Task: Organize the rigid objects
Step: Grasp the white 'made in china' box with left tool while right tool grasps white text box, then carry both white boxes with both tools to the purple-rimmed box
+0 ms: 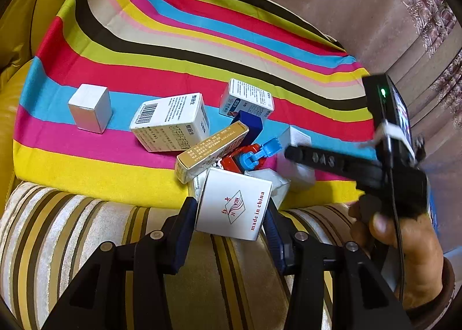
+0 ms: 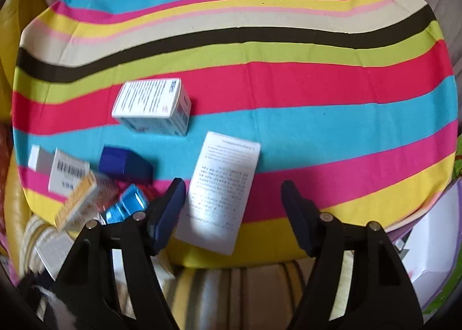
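Gripping the white "made in china" box between both pads, our left gripper has it pinched at the near edge of the striped cloth, touching the pile of cartons. We judge a straight lift best, so the gold carton does not topple. Our right gripper hangs wide open and empty over a white printed box.
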A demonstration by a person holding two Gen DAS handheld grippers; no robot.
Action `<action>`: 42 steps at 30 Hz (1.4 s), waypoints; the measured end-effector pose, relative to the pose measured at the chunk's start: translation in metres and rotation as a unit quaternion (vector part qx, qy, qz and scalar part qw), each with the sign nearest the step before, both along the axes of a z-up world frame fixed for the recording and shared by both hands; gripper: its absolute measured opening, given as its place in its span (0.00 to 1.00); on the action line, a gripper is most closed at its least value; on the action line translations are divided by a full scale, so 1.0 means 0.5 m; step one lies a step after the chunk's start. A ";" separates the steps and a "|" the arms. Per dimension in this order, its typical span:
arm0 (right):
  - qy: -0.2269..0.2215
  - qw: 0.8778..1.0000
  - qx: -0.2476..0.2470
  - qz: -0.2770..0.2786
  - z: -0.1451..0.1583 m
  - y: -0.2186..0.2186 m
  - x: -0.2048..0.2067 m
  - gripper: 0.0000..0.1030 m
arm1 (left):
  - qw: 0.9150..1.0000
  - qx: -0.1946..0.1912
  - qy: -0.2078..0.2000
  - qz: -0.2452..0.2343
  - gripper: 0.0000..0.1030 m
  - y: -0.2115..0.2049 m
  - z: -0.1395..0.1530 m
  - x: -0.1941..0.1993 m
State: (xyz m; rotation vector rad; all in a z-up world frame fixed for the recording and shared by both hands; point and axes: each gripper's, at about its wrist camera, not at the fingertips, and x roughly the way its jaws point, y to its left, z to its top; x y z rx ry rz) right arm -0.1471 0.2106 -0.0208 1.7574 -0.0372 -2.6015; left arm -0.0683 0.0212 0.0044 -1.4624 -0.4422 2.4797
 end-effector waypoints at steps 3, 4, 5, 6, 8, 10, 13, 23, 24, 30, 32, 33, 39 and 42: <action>-0.014 1.000 0.001 0.005 -0.015 0.016 0.012 0.58 | 1.000 0.002 0.000 0.000 0.46 0.000 -0.003 0.000; -0.018 1.000 -0.005 0.008 -0.020 0.020 0.014 0.47 | 1.000 0.002 -0.002 0.000 0.45 -0.001 -0.004 0.000; -0.020 1.000 -0.010 0.010 -0.023 0.021 0.017 0.46 | 1.000 0.002 -0.002 0.001 0.45 -0.002 -0.004 0.001; -0.016 1.000 -0.017 0.010 -0.022 0.027 0.020 0.46 | 1.000 0.003 0.000 0.002 0.45 -0.003 -0.002 0.003; -0.005 1.000 -0.019 0.014 -0.012 0.031 0.027 0.45 | 1.000 0.001 0.004 0.003 0.45 -0.003 0.002 0.005; 0.010 1.000 -0.015 0.021 0.002 0.033 0.038 0.44 | 1.000 0.000 0.008 0.003 0.45 -0.001 0.005 0.008; 0.023 0.999 -0.019 0.026 0.017 0.043 0.060 0.44 | 1.000 -0.002 0.013 0.000 0.45 0.004 0.011 0.012; 0.060 0.997 -0.035 0.025 0.059 0.076 0.155 0.44 | 0.999 -0.012 0.039 -0.029 0.45 0.047 0.040 0.046; 0.064 0.997 -0.038 0.022 0.064 0.085 0.165 0.44 | 0.999 -0.012 0.040 -0.033 0.45 0.054 0.042 0.049; 0.080 0.996 -0.039 0.013 0.085 0.119 0.210 0.44 | 0.997 -0.014 0.043 -0.065 0.45 0.102 0.053 0.060; 0.083 0.996 -0.038 0.007 0.090 0.132 0.219 0.44 | 0.996 -0.015 0.044 -0.076 0.45 0.120 0.055 0.063; 0.085 0.996 -0.038 0.004 0.092 0.140 0.225 0.44 | 0.996 -0.015 0.043 -0.079 0.45 0.126 0.055 0.063; 0.090 0.995 -0.040 -0.021 0.097 0.195 0.259 0.44 | 0.993 -0.019 0.039 -0.110 0.45 0.174 0.059 0.064; 0.090 0.995 -0.041 -0.033 0.098 0.223 0.275 0.44 | 0.991 -0.021 0.037 -0.125 0.45 0.200 0.062 0.063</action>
